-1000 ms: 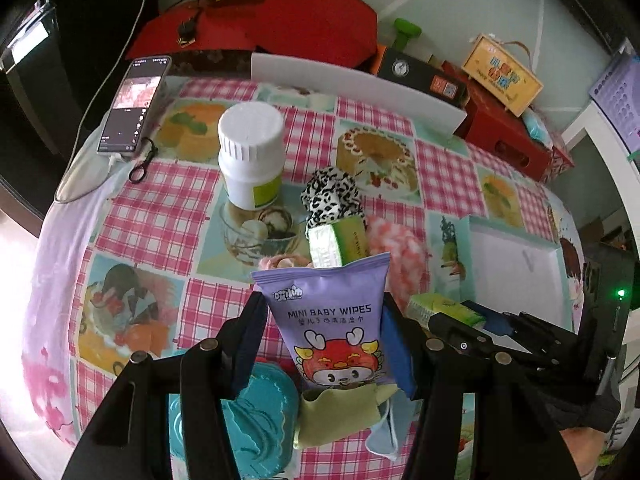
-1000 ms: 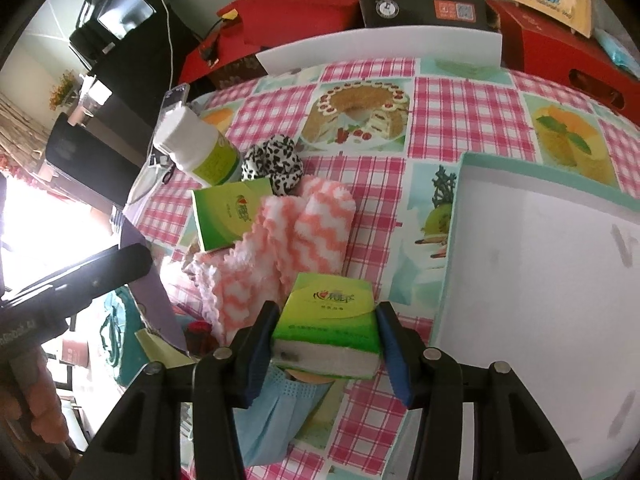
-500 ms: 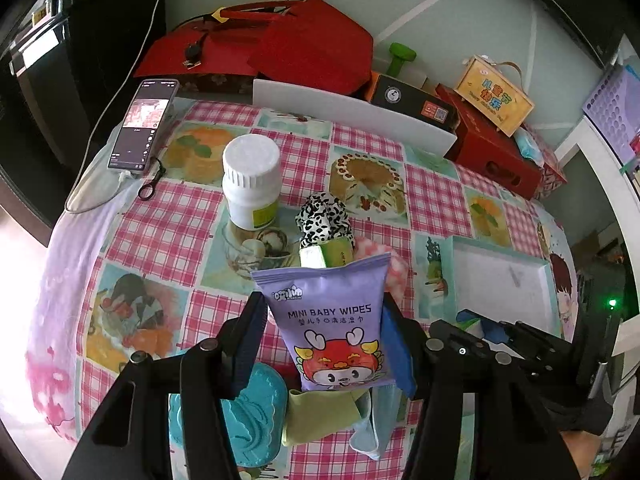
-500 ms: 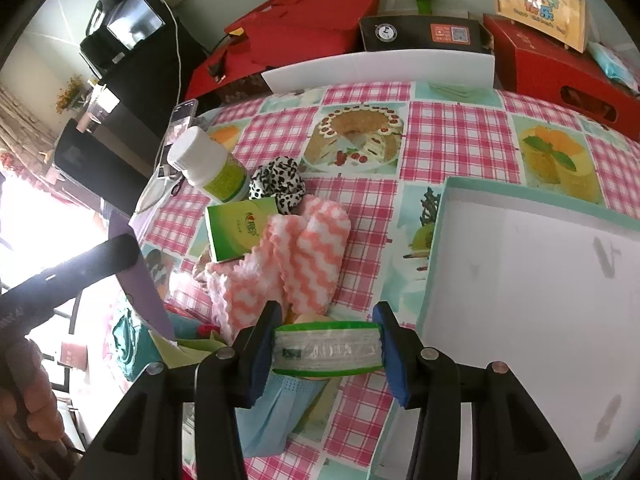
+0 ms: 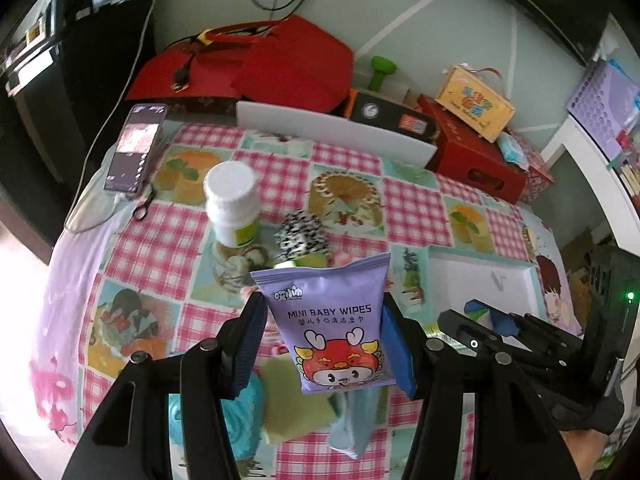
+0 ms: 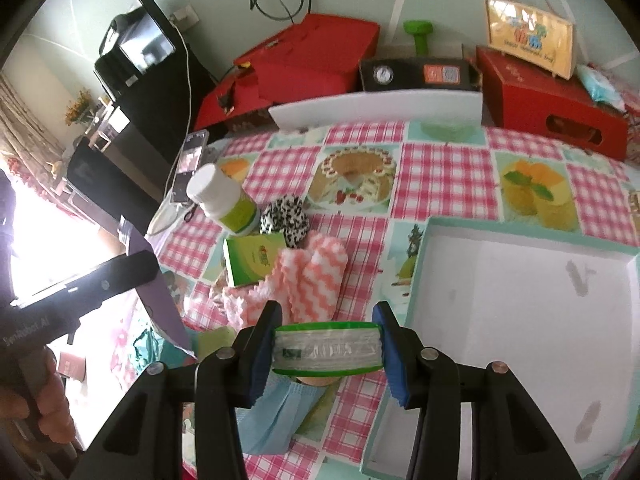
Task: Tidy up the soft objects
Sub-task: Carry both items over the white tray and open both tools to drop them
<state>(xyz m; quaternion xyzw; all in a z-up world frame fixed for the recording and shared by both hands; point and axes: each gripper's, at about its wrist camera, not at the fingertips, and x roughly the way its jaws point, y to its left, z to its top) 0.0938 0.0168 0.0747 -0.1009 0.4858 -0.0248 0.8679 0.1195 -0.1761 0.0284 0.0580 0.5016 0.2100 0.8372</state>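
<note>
Both items are lifted clear of the tabletop [image 5: 160, 248]. Left gripper [image 5: 324, 344] is clamped on the baby wipes pack [image 5: 332, 324], frame centre; right gripper [image 6: 326, 346] is clamped on the tissue pack [image 6: 326, 347], lower centre. Advice — carry each level to the white tray [image 6: 520, 280] at right, lower gently, release without squeezing harder. Both grippers point forward, roughly level.

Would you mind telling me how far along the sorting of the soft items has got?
Nothing looks sorted yet: the white tray holds no items. In hand: the left tongs grip the purple baby wipes pack, and the right tongs grip a green tissue pack beside the tray. Left on the tablecloth: the pink-and-white cloth, spotted scrunchie, another green tissue pack and blue mask.
</note>
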